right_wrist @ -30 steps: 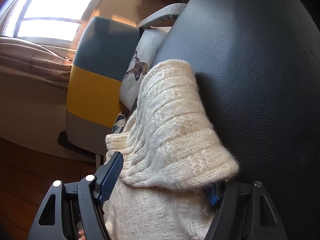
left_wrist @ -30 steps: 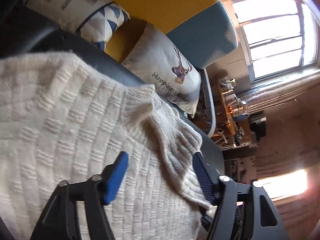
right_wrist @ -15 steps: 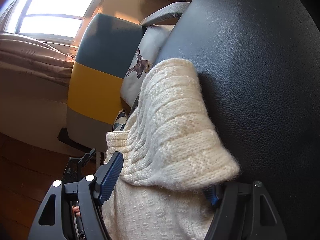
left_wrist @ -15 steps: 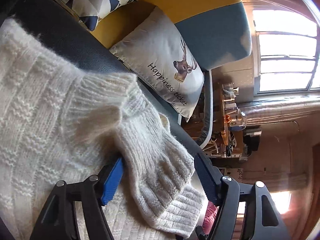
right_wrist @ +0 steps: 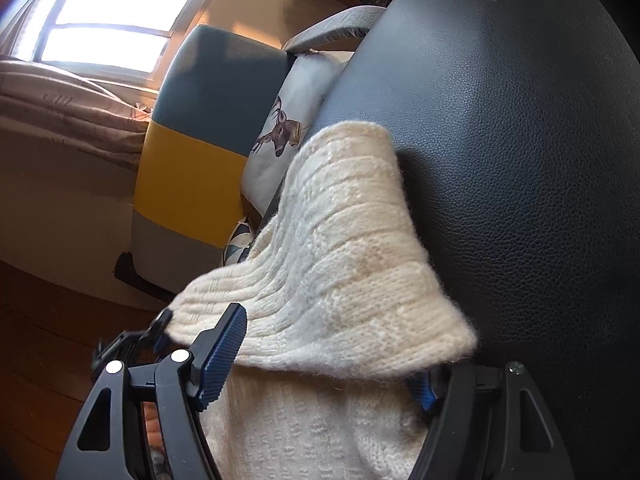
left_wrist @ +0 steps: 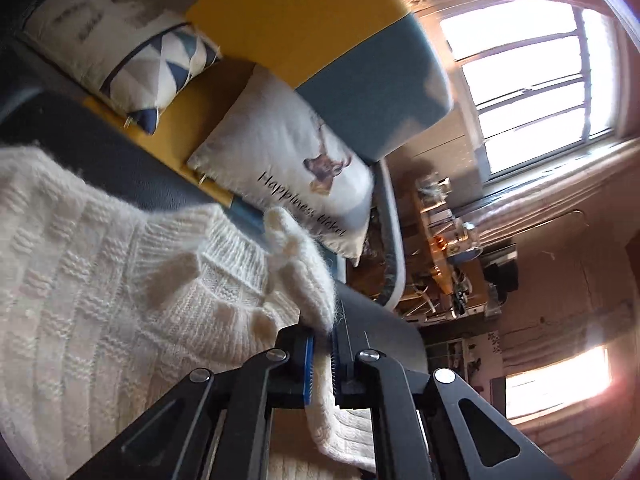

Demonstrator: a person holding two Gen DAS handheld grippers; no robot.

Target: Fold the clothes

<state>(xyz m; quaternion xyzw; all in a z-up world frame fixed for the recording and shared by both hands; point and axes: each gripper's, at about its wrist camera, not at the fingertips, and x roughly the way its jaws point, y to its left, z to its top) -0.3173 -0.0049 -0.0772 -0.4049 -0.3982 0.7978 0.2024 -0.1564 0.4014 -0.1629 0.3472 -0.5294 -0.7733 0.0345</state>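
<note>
A: Why is the left hand-held gripper (left_wrist: 322, 360) clenched on the cream sweater (left_wrist: 100, 280)?
B: It pinches the cuff to carry the sleeve across the sweater's body, I'd judge.
A: And the right hand-held gripper (right_wrist: 320, 356)?
B: Released, its jaws wide astride the sweater's folded edge, which lies on the black leather seat (right_wrist: 520, 160).

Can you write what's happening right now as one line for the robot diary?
left gripper: shut on sweater cuff | right gripper: open, straddling sweater fold | surface: black leather seat | step: folding in progress
</note>
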